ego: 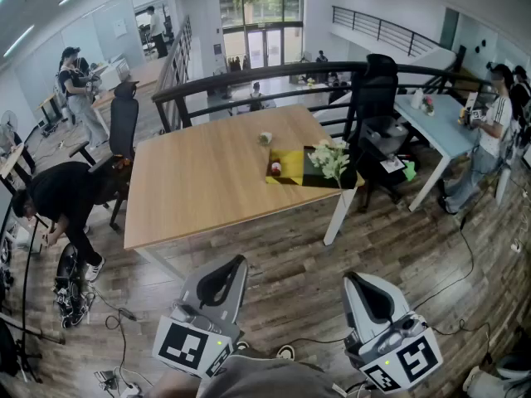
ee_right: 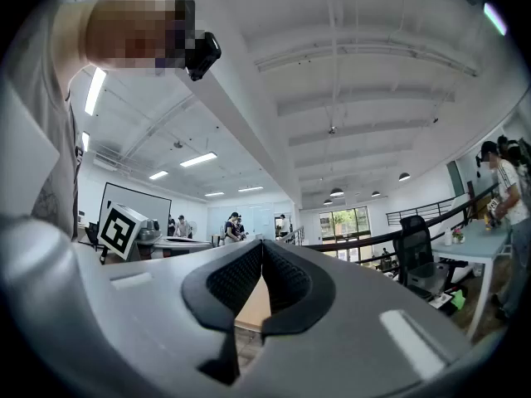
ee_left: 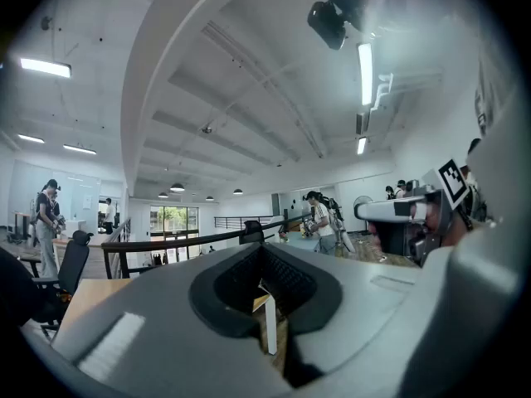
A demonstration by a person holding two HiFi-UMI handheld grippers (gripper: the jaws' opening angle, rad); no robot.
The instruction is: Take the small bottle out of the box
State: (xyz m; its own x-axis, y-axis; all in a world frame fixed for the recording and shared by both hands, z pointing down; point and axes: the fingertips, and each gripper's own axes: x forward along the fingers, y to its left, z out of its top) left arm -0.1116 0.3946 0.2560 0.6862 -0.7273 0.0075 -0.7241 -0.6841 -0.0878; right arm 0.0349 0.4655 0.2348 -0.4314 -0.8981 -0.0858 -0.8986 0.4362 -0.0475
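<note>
On the wooden table (ego: 207, 181) lies an open box (ego: 288, 167), yellow on the left and black on the right. A small object with a red part (ego: 275, 169), possibly the small bottle, sits inside its yellow half. Another small pale item (ego: 265, 138) stands on the table just behind the box. My left gripper (ego: 240, 260) and right gripper (ego: 349, 279) hang low in the head view, well short of the table, over the wooden floor. Both point level, jaws shut with nothing between them. The left gripper (ee_left: 262, 248) and right gripper (ee_right: 261, 244) fill their own views.
White flowers (ego: 330, 159) lie on the box's black half. A black railing (ego: 274, 77) runs behind the table. Black chairs (ego: 123, 123) stand at the left and back right. A pale blue table (ego: 431, 123) is at the right. Several people stand around. Cables (ego: 124, 338) lie on the floor.
</note>
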